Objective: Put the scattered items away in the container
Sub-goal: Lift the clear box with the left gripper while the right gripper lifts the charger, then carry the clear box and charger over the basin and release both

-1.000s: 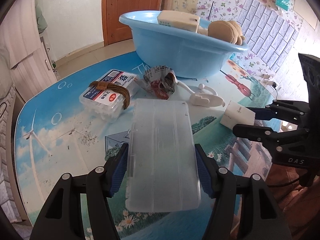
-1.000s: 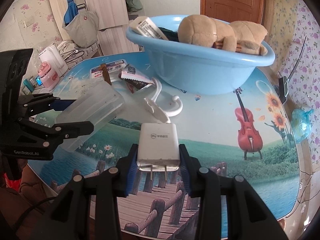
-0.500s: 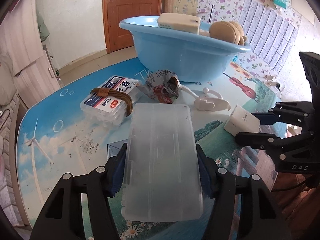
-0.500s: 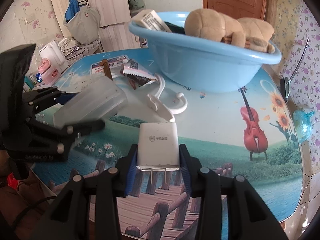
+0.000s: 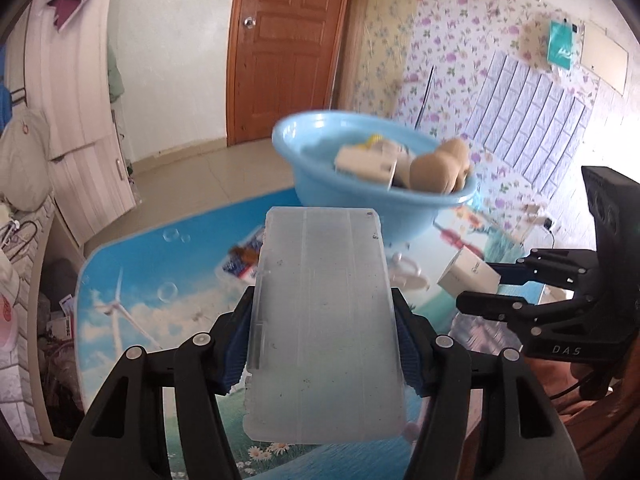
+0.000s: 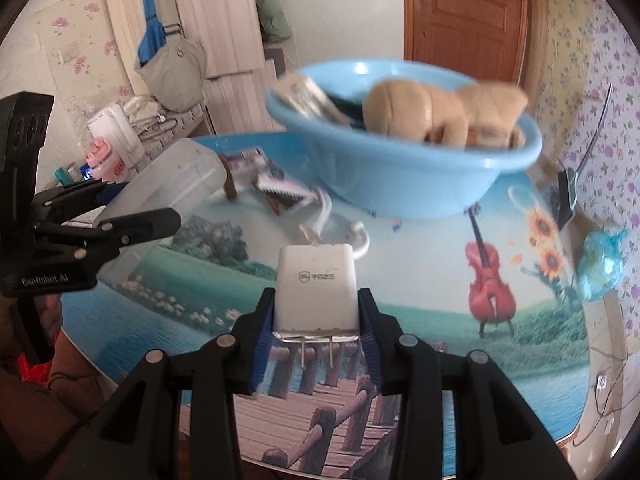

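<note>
My left gripper [image 5: 322, 340] is shut on a clear plastic box [image 5: 322, 320], held flat above the table, with its blue pads against the box's long sides. My right gripper [image 6: 316, 316] is shut on a white charger [image 6: 316, 284] whose prongs point back at the camera. The blue basin [image 5: 360, 192] stands at the far side of the table with a tan plush toy [image 6: 436, 112] and a white box [image 5: 366, 162] inside. From the right wrist view the left gripper [image 6: 132, 208] and clear plastic box [image 6: 172, 176] hang at the left.
On the picture-printed table [image 6: 420, 280] lie a labelled cotton-swab box [image 5: 248, 260], a crumpled wrapper [image 6: 284, 190] and a white hook [image 6: 352, 236], all in front of the basin. A black clip [image 6: 566, 196] and a blue bag [image 6: 600, 264] sit at the table's right edge.
Both grippers have risen with their loads, the left one more. The view now tilts up, so the basin's inside shows and the table items sit lower behind the clear box.
</note>
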Demonstrator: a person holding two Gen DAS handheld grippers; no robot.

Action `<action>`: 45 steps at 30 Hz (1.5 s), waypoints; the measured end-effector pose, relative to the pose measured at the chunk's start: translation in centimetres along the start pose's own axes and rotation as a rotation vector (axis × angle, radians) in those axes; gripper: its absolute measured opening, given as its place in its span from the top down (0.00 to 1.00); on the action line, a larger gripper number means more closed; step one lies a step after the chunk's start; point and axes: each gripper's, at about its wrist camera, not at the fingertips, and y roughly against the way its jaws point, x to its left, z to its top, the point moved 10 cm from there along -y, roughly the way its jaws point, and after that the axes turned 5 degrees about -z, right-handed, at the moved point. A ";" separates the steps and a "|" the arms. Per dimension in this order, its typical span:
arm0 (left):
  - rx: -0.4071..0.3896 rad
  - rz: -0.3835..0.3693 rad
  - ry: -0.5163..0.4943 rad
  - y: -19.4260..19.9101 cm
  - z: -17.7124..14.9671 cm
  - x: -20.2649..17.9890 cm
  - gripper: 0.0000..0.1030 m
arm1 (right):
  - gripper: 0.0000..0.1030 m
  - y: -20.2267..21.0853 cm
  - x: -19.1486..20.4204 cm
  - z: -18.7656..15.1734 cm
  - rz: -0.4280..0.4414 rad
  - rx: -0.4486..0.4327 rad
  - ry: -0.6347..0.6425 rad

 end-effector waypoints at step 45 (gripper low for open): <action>-0.050 -0.027 -0.032 1.5 4.2 -1.7 0.40 | 0.63 4.9 -2.5 4.8 -0.039 -0.176 -0.029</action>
